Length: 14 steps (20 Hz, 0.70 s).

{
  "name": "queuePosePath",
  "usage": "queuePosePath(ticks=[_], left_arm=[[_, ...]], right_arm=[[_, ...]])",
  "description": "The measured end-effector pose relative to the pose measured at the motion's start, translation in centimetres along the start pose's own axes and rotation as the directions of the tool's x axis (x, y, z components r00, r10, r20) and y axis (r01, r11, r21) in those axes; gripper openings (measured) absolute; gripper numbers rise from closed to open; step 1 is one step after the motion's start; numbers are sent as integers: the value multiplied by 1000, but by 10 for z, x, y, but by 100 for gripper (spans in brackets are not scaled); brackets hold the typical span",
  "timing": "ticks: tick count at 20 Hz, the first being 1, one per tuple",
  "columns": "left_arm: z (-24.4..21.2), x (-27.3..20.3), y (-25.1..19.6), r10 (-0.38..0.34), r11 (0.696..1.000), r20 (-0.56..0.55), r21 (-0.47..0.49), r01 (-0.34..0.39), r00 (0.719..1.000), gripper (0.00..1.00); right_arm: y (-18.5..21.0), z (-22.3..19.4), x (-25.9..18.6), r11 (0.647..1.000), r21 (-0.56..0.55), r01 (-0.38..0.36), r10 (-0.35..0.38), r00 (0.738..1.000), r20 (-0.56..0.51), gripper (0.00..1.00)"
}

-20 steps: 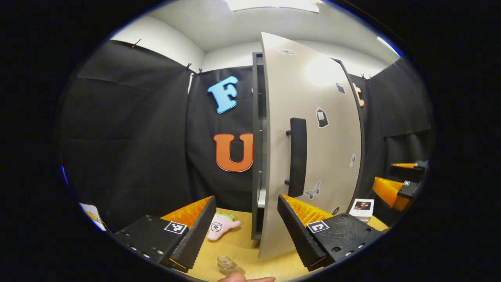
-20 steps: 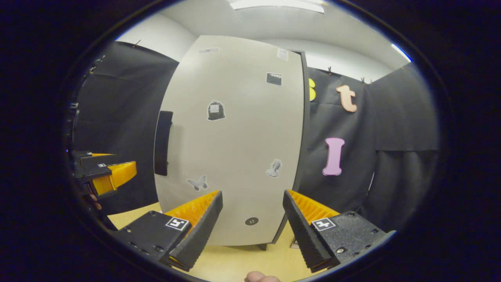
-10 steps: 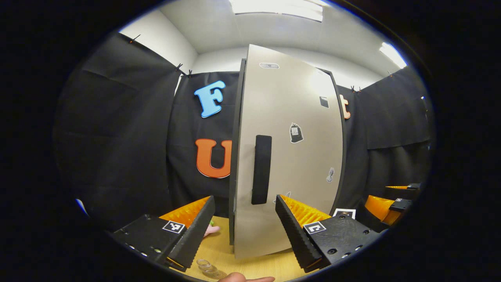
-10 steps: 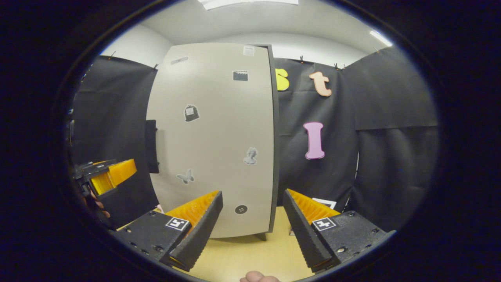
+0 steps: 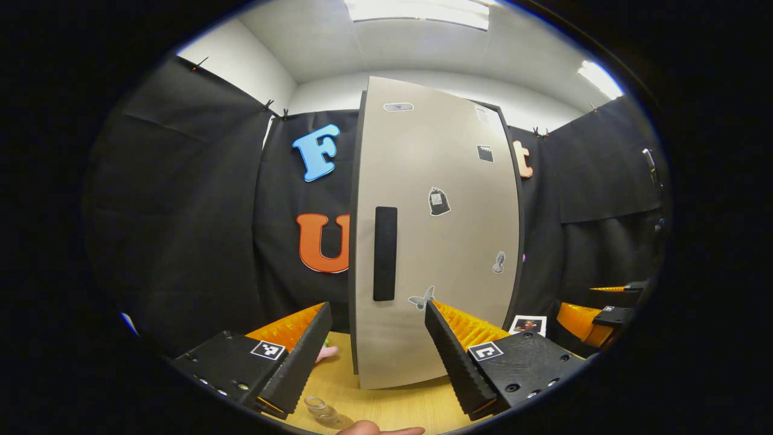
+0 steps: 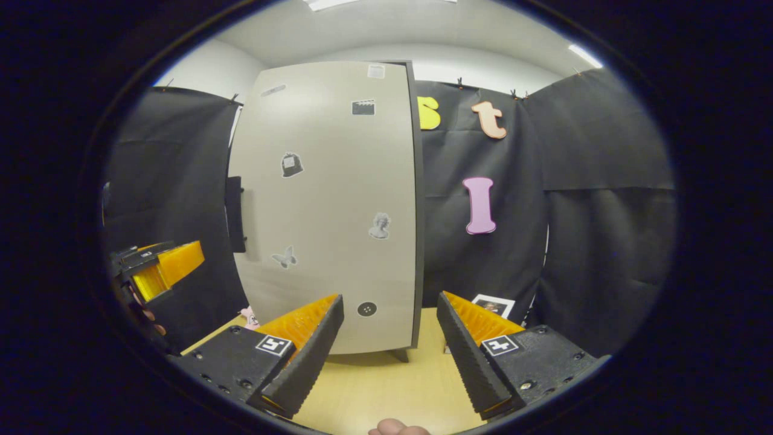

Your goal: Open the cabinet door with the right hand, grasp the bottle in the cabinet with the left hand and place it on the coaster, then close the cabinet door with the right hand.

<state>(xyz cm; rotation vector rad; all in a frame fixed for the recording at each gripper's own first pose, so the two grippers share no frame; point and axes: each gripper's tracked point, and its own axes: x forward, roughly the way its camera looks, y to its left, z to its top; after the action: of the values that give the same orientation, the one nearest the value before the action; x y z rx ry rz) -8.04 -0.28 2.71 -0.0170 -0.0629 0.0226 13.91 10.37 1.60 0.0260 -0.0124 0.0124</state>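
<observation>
Both grippers stand with their jaws spread wide and nothing between them. In the left gripper view, the left gripper (image 5: pixel 377 350) points at the cabinet door (image 5: pixel 441 241), which lies flat against the cabinet frame, shut; its dark upright handle (image 5: pixel 384 254) sits just above the gap between the fingers, nearer the left finger, and a butterfly sticker (image 5: pixel 421 299) shows right beside the tip of the right finger. Below and between the fingers, close to the lower edge, a clear bottle (image 5: pixel 323 412) stands on the wooden table (image 5: pixel 392 408), with only its top showing; whether it rests on a coaster cannot be told. A pink plush toy (image 5: pixel 328 352) peeks out past the left finger. Off to the right, a small photo card (image 5: pixel 527 324) leans by the cabinet, and beyond it the right gripper (image 5: pixel 595 305) appears at the edge. In the right gripper view, the right gripper (image 6: pixel 389 347) faces the same door (image 6: pixel 338 211) from the hinge side, apart from it, the door's lower corner showing between the fingers. The left gripper (image 6: pixel 160 269) hangs well off to the left, and the photo card (image 6: pixel 492 305) lies just behind the right finger.
</observation>
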Motion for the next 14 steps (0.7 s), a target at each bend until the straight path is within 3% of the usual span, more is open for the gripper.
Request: queuePosePath(ticks=[14], left_arm=[[-5,-1,-4,-18,1000,-18,-2,18,1000,94]], right_arm=[[7,-10,-4,999,-12,-33,33,999,-30,100]])
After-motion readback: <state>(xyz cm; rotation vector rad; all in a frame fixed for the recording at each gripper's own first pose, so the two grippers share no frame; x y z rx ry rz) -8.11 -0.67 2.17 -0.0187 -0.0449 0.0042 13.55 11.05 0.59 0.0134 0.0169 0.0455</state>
